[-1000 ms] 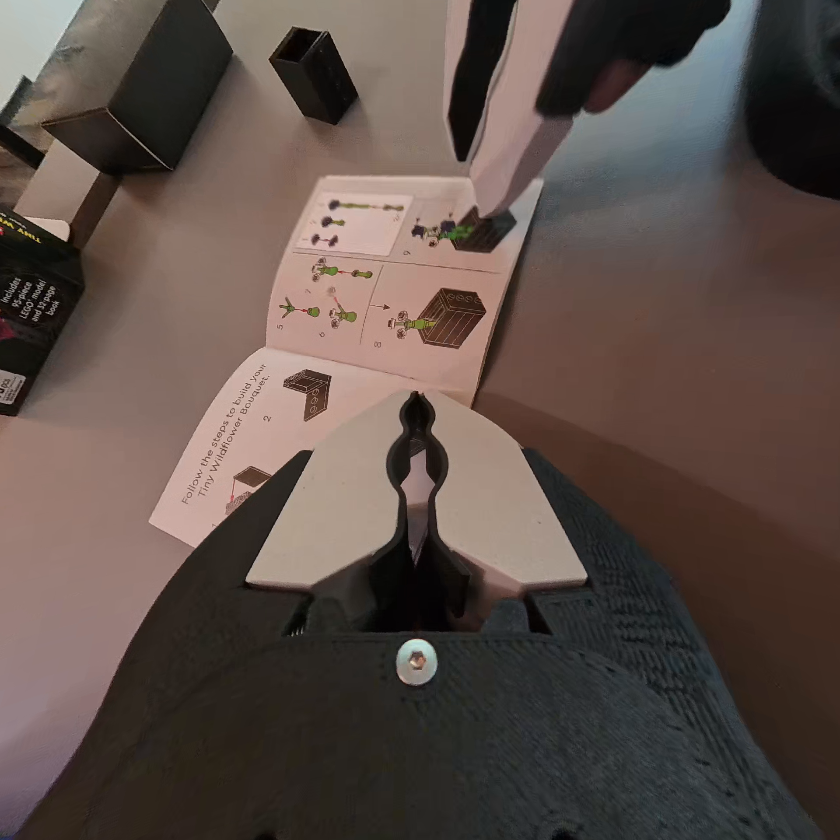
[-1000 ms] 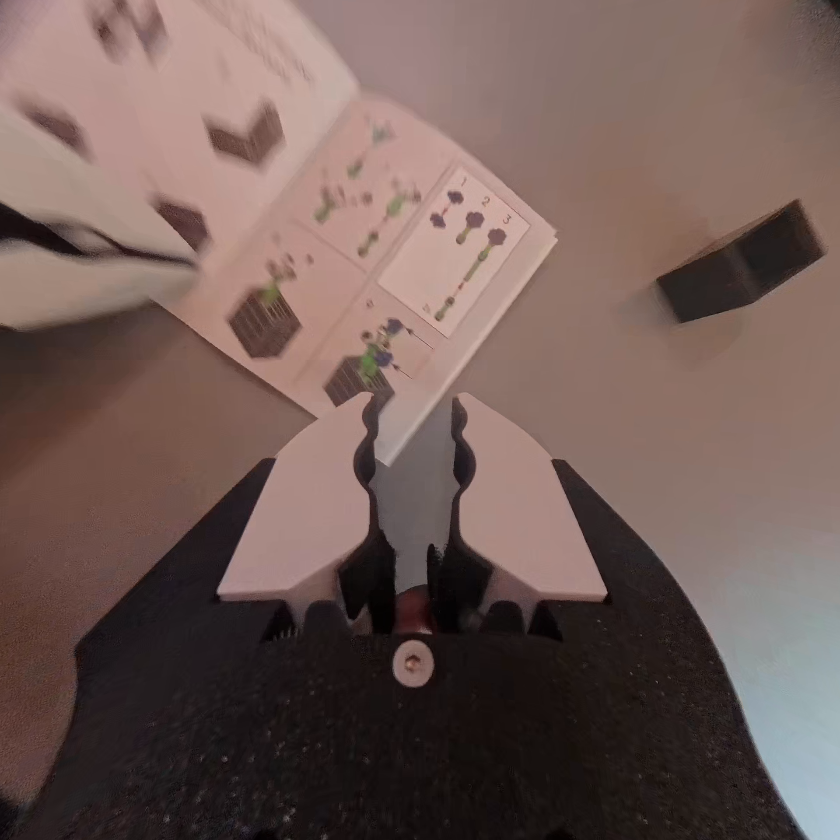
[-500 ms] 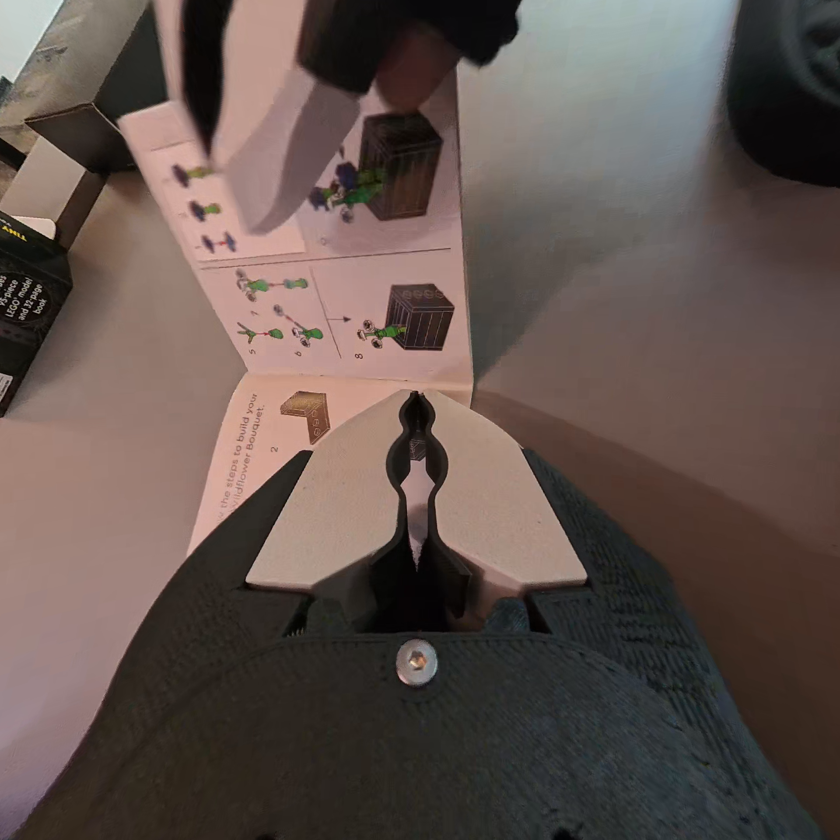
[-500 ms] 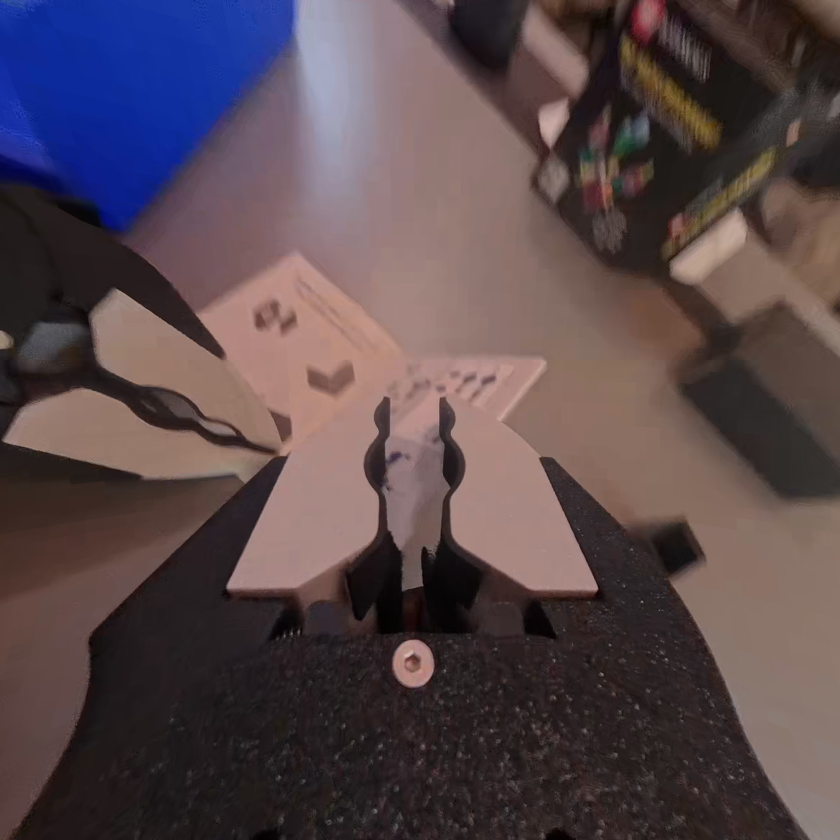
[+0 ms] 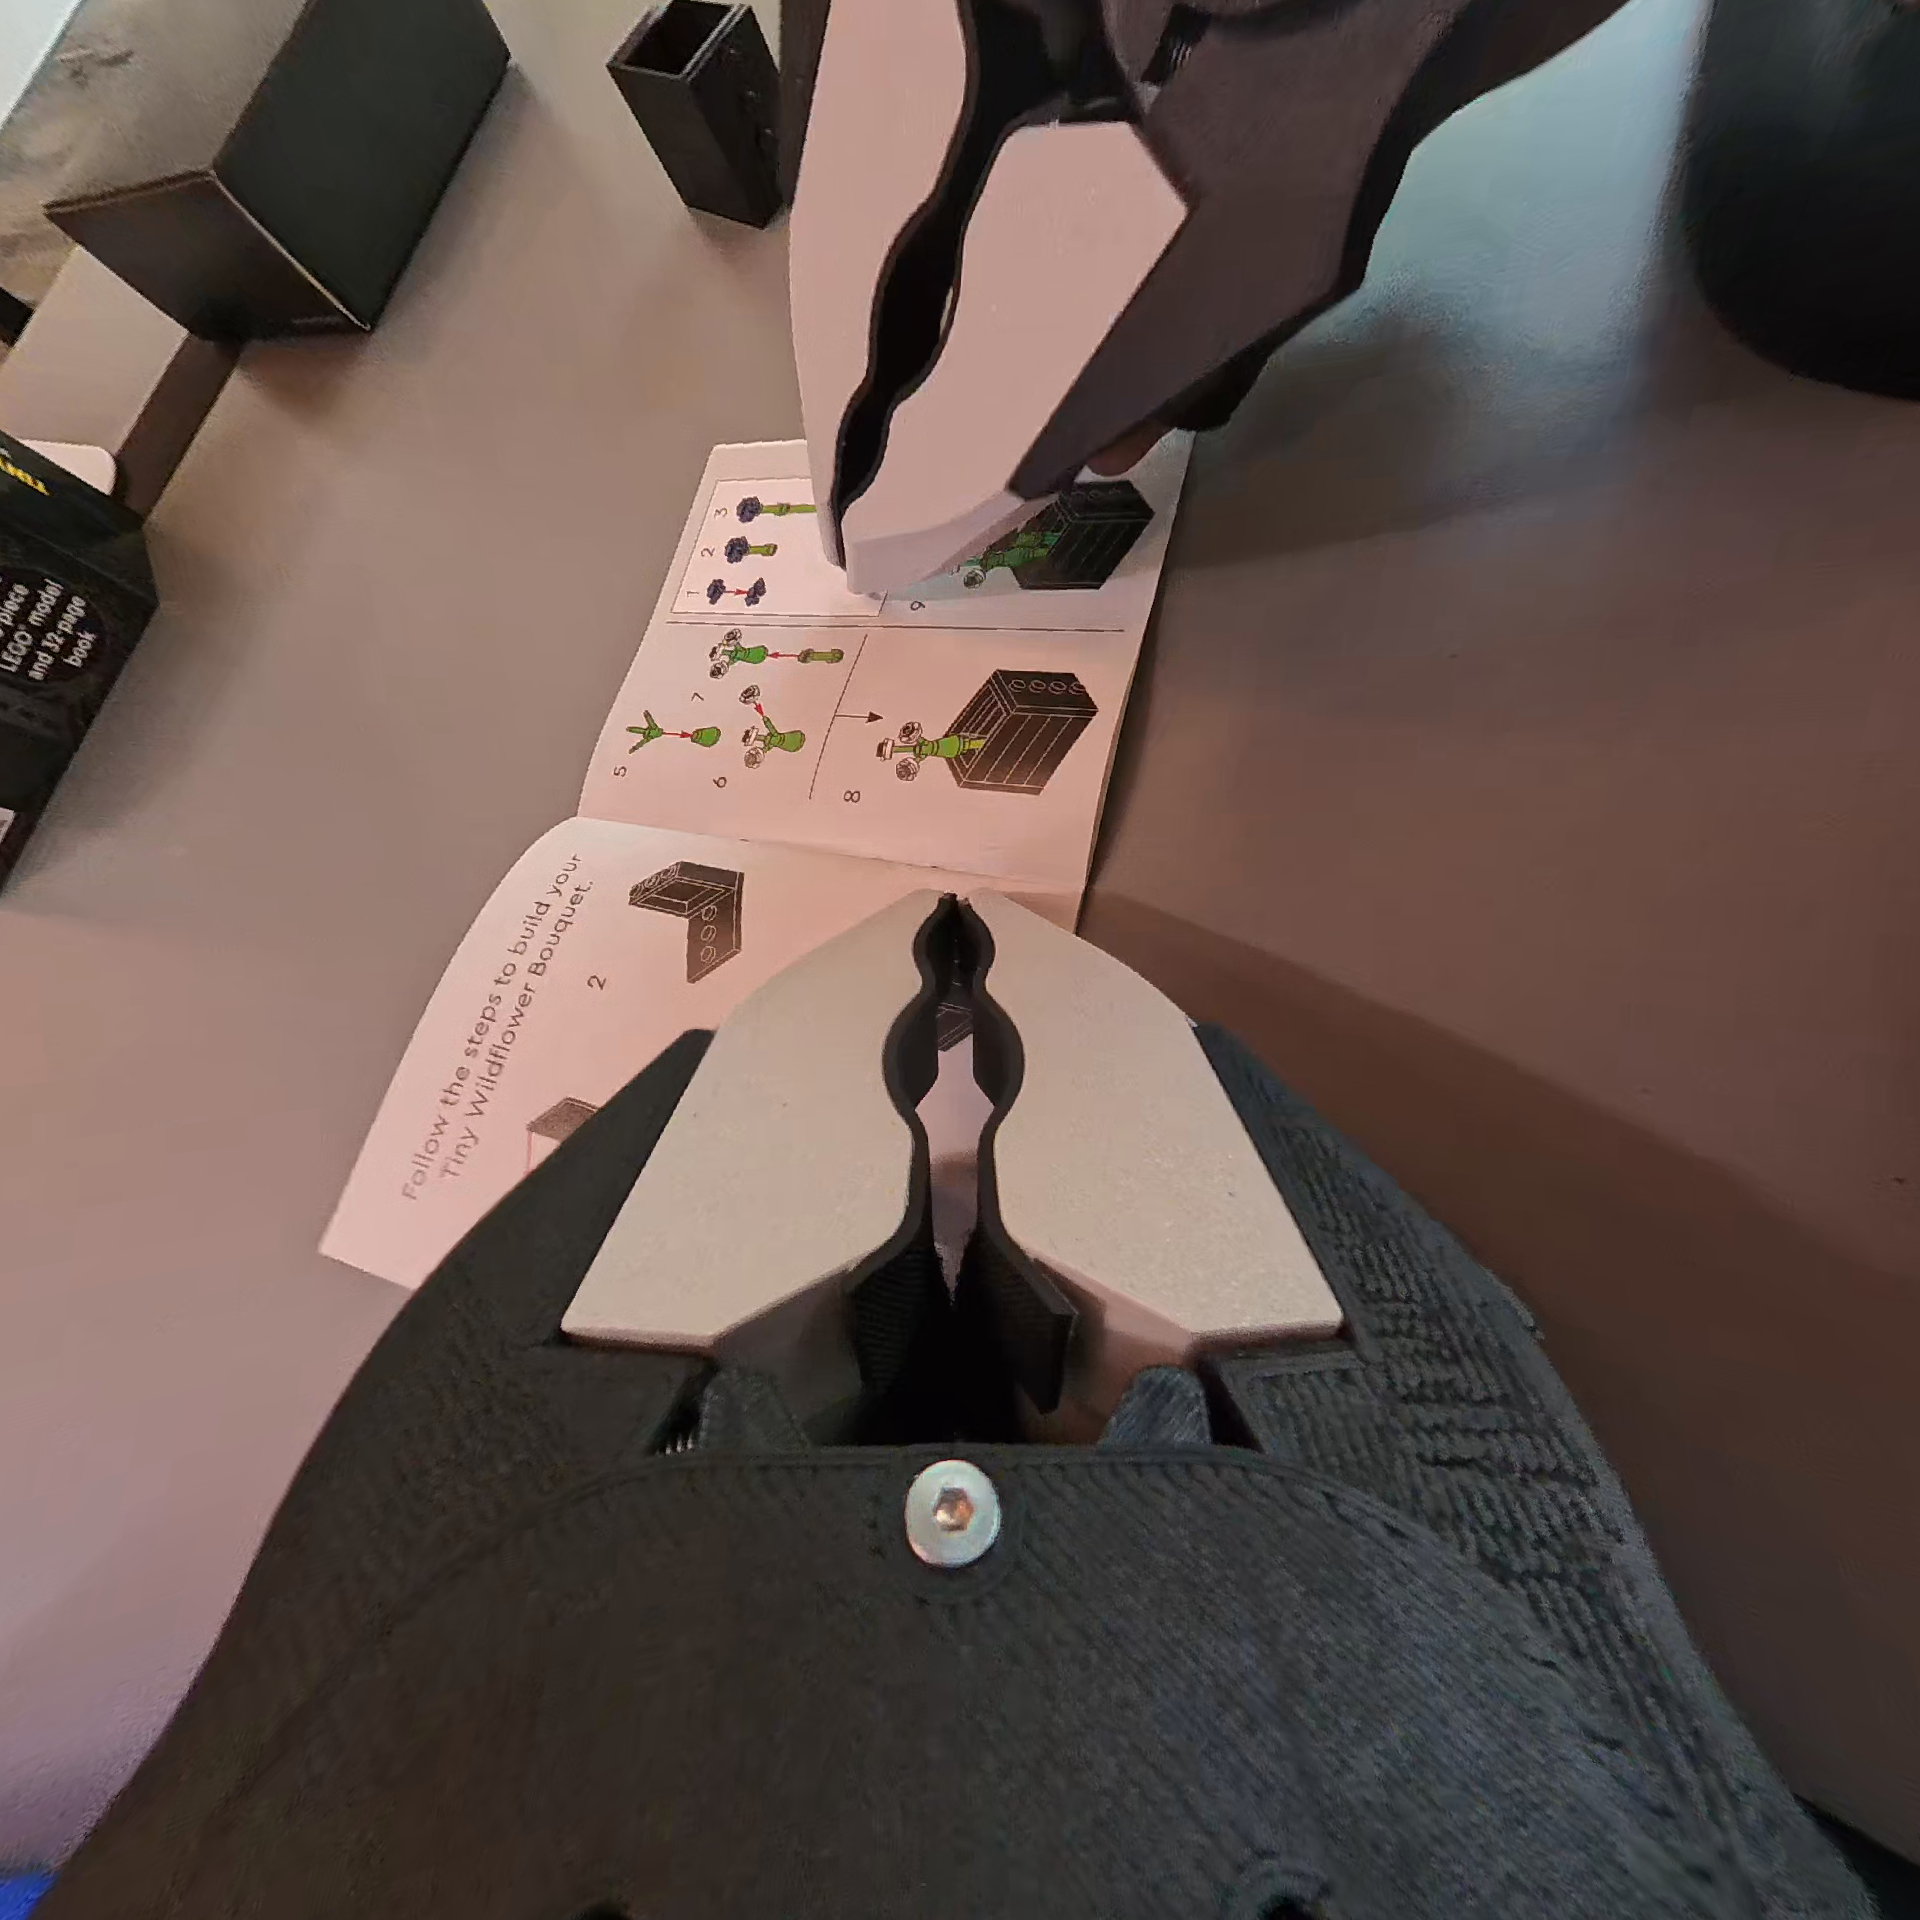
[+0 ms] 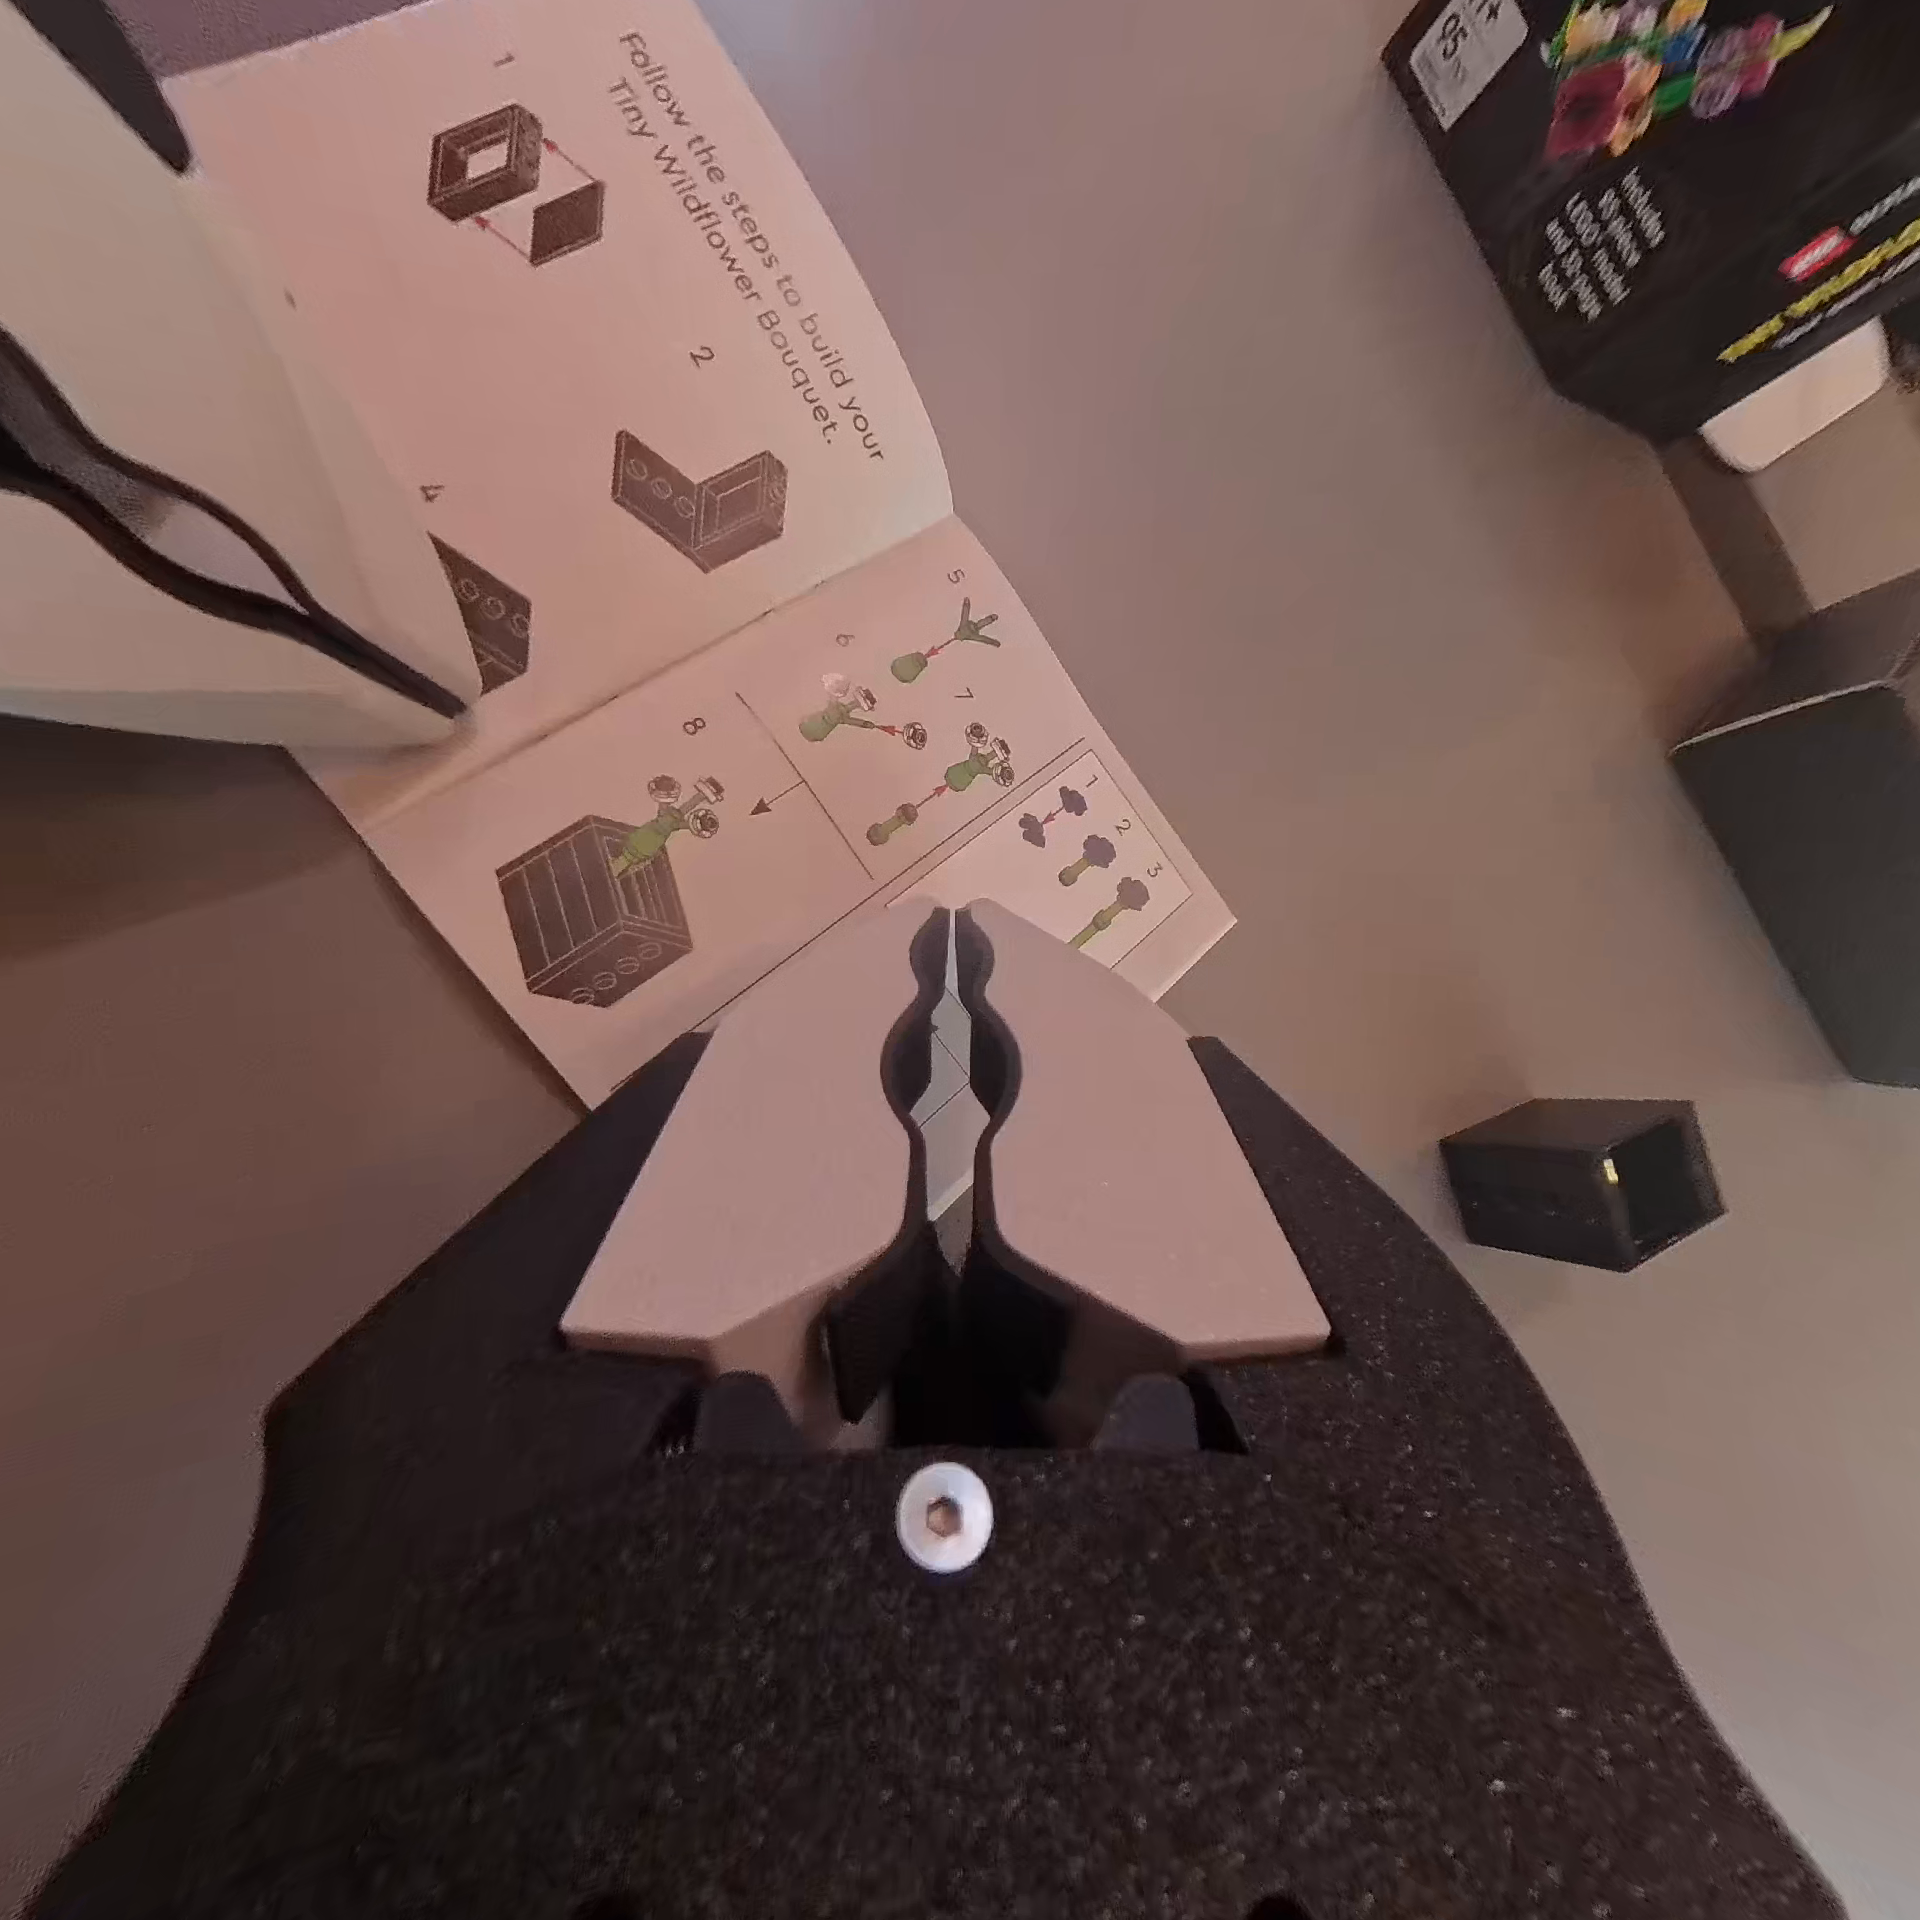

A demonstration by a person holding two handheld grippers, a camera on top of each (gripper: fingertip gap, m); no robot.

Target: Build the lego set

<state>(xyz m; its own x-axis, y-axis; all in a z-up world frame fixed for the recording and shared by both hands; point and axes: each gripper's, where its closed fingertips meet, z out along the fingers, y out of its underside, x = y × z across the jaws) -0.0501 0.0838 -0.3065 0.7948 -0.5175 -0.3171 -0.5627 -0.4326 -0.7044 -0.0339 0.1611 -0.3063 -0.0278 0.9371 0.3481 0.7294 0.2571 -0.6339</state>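
The instruction booklet (image 5: 862,727) is lying open on the grey table (image 5: 1455,831). The left gripper (image 5: 951,914) is pressing down on the near page with its jaws squeezed together. The right gripper (image 6: 951,920) is doing the same at the far edge, jaws together. The paper looks thin, light and bendy, so it may tear. The best place to pinch it is probably a loose page edge.

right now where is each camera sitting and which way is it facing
Left wrist view: on the left gripper, facing forward and down at the instruction booklet on the table; its shut jaws show, the right gripper opposite.
Right wrist view: on the right gripper, facing back across the booklet; its shut jaws show, the left gripper at the left edge.
Both share the booklet, both grippers and the small black box.
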